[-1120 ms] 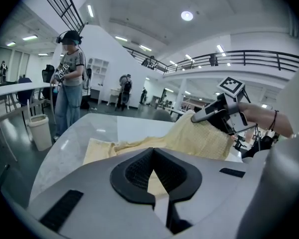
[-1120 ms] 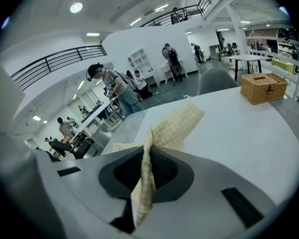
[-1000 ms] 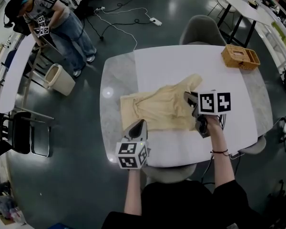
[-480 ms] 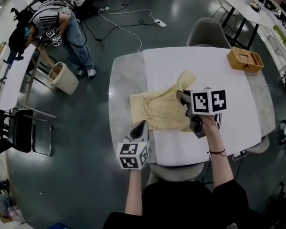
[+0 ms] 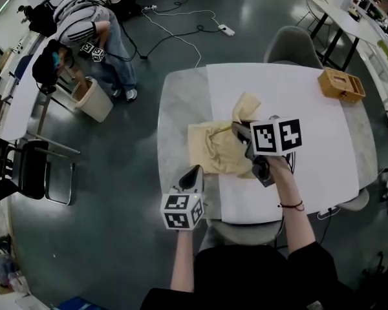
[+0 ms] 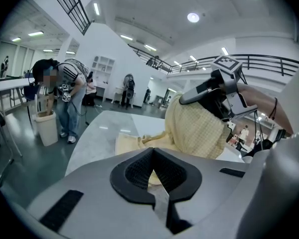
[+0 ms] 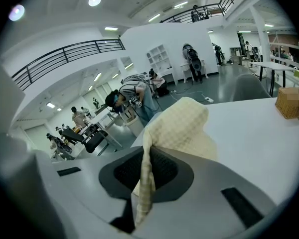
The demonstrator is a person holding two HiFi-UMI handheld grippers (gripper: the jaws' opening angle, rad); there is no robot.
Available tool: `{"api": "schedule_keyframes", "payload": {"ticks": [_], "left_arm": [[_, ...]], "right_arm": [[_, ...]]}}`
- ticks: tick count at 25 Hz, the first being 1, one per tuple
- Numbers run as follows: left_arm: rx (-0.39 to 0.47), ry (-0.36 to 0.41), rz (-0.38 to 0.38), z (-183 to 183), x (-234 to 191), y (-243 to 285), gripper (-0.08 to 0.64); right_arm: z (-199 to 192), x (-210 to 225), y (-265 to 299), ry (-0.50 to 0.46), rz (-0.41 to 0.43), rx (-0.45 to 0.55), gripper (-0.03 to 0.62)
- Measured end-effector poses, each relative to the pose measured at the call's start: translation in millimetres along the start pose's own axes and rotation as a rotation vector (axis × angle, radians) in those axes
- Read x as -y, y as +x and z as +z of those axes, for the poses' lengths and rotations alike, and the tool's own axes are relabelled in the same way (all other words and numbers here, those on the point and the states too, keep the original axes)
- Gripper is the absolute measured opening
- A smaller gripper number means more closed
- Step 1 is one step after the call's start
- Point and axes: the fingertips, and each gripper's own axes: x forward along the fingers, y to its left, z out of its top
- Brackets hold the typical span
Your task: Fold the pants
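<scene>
Risk stuff first, biggest thing down: smooth, slick-looking counter [image 5: 317, 131], so probably next to no grip under the pants [image 5: 210, 152] bunched up left of its middle. Easy to drag the whole heap sideways instead of laying one half over the other, with no anchor on the far side. Lifted flap hanging from the right gripper [image 5: 240, 133], fingers clamped on just a thin edge of cloth, so could slip free with a tug, or land twisted and crooked. Left gripper [image 5: 195, 170] hovering by the near-left counter edge just short of the cloth, fingers pressed together on nothing, so no help pinning anything down. Materials next: counter hard and flat, rounded at the corners, grey marbled rim around a matte white middle. Pants pale yellow and soft, with a fine checked or waffle weave up close in the right gripper view, floppy, creased, gathered into ridges where pulled up. Grippers smooth grey plastic shells, black ribbed pads scooped into a V, plus a black-and-white marker cube on each. Small boxy wicker basket [image 5: 341, 84] at the far right corner, well apart from the cloth, so no worry there.
</scene>
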Motion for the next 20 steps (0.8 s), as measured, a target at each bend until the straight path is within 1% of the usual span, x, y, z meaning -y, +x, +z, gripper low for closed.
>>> {"api": "schedule_keyframes", "payload": {"ticks": [9, 13, 17, 20], "left_arm": [[-0.011, -0.017, 0.009, -7, -13, -6, 0.014], [-0.017, -0.027, 0.017, -12, -19, -6, 0.014], [-0.026, -0.038, 0.026, -16, -26, -10, 0.014], [-0.032, -0.048, 0.031, -19, -31, -11, 0.014]], "right_arm": [[-20, -21, 50, -0.023, 0.015, -0.086, 0.032], [-31, -23, 73, -0.009, 0.012, -0.119, 0.032], [-40, -25, 95, 0.013, -0.003, -0.148, 0.032], [-47, -25, 109, 0.024, -0.033, -0.169, 0.032]]}}
